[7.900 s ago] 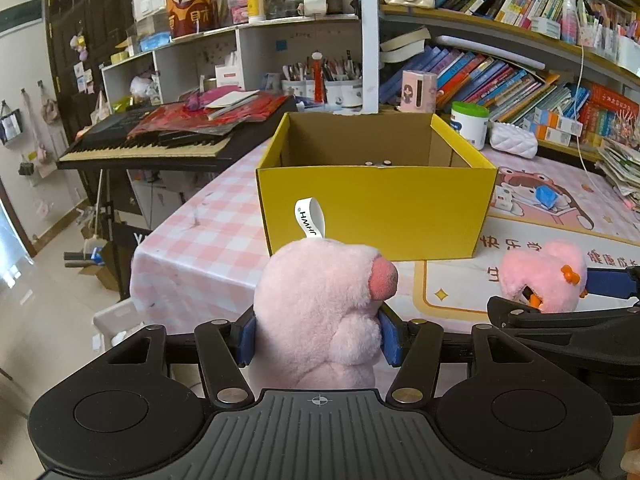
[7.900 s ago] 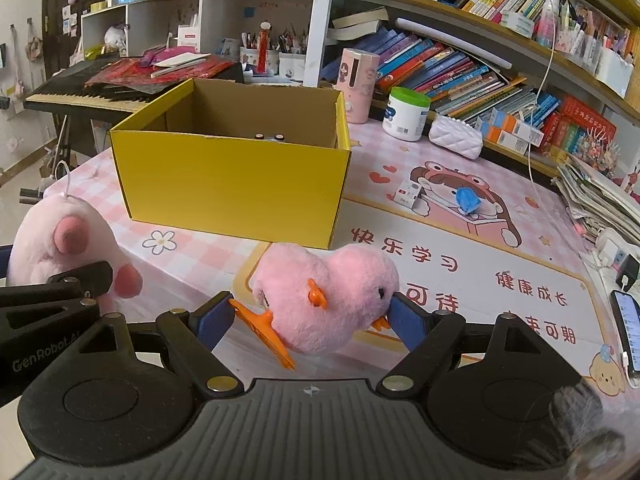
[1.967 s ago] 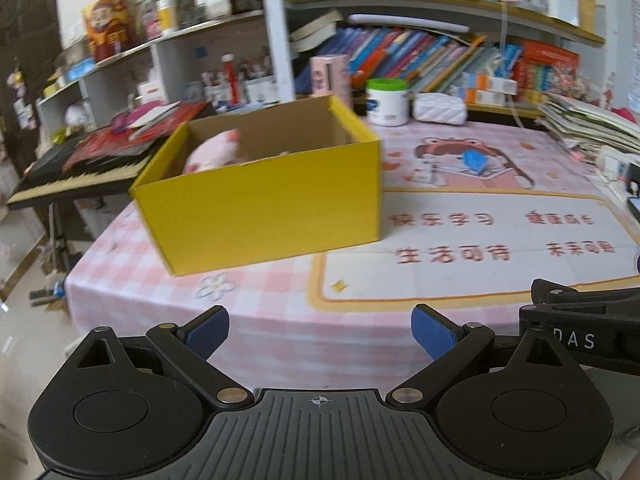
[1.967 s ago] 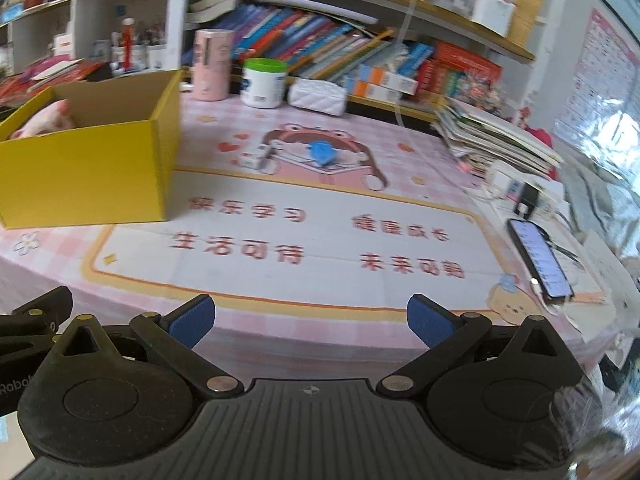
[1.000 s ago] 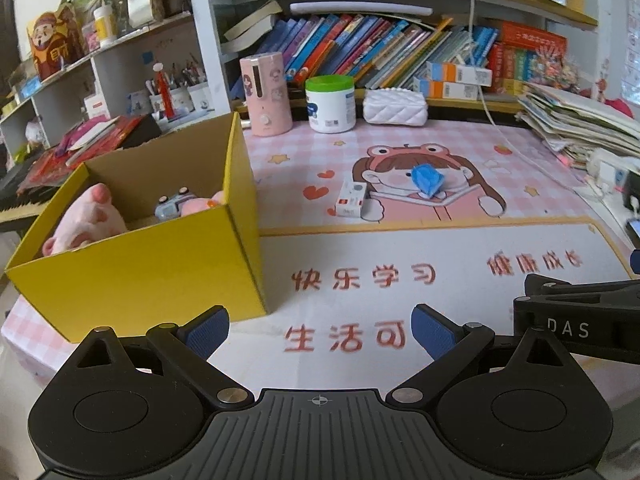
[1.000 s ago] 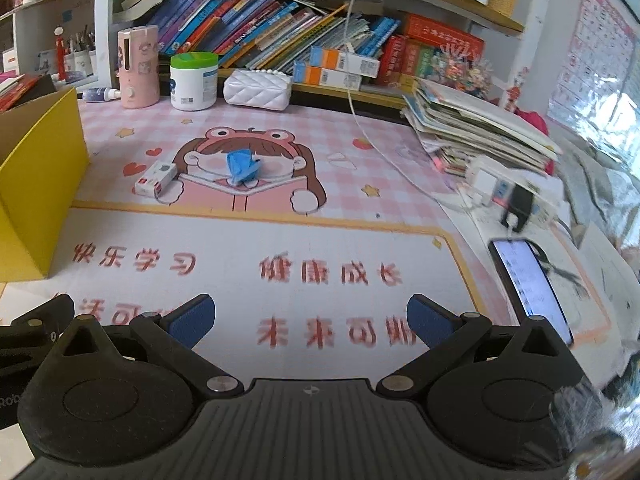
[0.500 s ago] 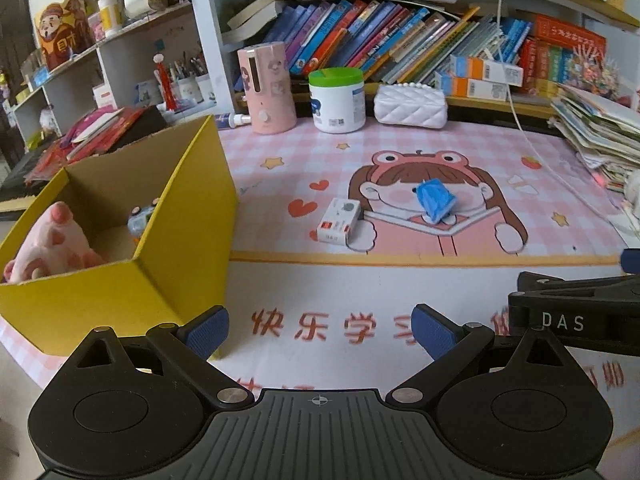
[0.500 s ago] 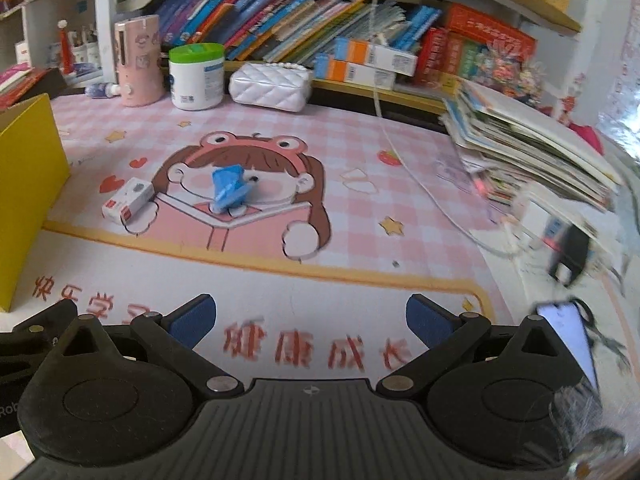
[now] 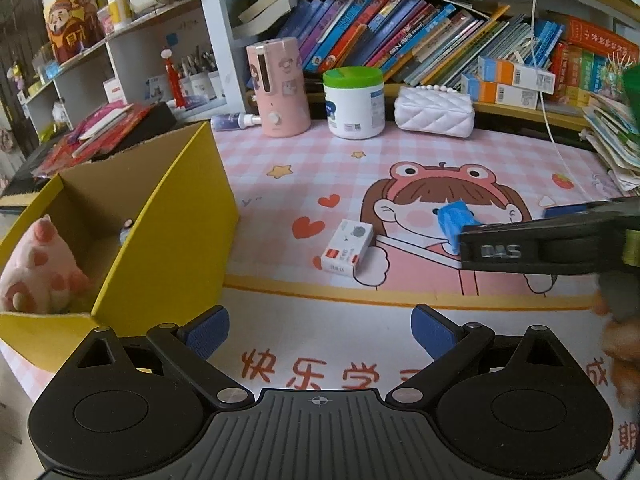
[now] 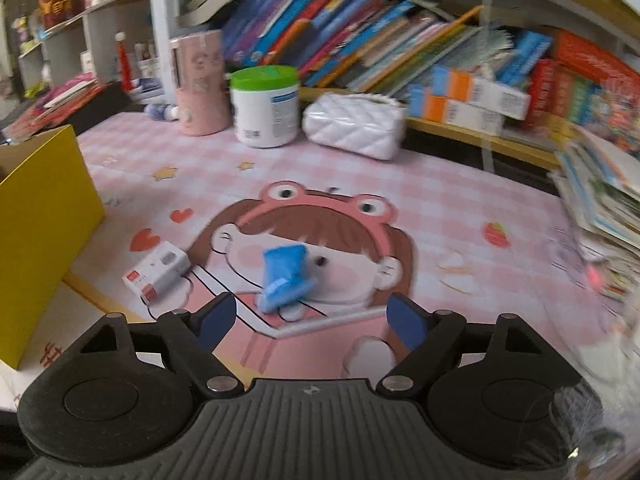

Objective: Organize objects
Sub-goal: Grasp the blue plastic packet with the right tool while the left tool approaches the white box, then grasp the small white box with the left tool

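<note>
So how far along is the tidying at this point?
Done: a pink plush toy already sits in the yellow box. In hand: nothing; the right claw, open and just narrowing, lines up on the blue object. Left: that, plus the small white box. The left claw is open and empty.

Crammed bookshelf (image 9: 400,44) behind table (image 9: 400,152); white shelving unit (image 9: 120,52) at left; even daylight.

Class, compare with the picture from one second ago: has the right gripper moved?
Yes. The right gripper has closed in on the blue toy, jaws just narrowing, nothing between them.
</note>
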The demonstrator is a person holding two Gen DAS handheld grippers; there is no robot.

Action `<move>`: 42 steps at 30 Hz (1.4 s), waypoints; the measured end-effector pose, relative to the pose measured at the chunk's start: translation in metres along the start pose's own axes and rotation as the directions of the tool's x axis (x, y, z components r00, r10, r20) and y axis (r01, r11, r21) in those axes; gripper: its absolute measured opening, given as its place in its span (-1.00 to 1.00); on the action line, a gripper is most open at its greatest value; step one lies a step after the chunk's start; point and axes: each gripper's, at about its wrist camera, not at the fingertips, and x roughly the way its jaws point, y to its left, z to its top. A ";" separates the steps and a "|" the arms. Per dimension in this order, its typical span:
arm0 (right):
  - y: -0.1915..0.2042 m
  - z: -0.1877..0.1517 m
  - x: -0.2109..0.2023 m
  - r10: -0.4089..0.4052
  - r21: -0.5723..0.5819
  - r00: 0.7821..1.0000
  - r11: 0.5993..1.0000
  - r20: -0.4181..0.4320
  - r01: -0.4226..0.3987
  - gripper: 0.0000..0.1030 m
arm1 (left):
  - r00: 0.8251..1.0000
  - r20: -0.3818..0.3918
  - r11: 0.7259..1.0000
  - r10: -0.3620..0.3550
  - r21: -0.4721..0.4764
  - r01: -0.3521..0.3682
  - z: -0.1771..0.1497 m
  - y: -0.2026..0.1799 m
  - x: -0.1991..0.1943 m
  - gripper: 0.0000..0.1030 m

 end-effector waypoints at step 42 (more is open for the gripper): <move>-0.018 -0.002 0.016 0.079 -0.059 0.995 0.995 -0.068 -0.083 -0.17 | 0.995 -0.031 0.995 -0.096 -0.023 0.095 0.036 -0.009 0.107 -0.16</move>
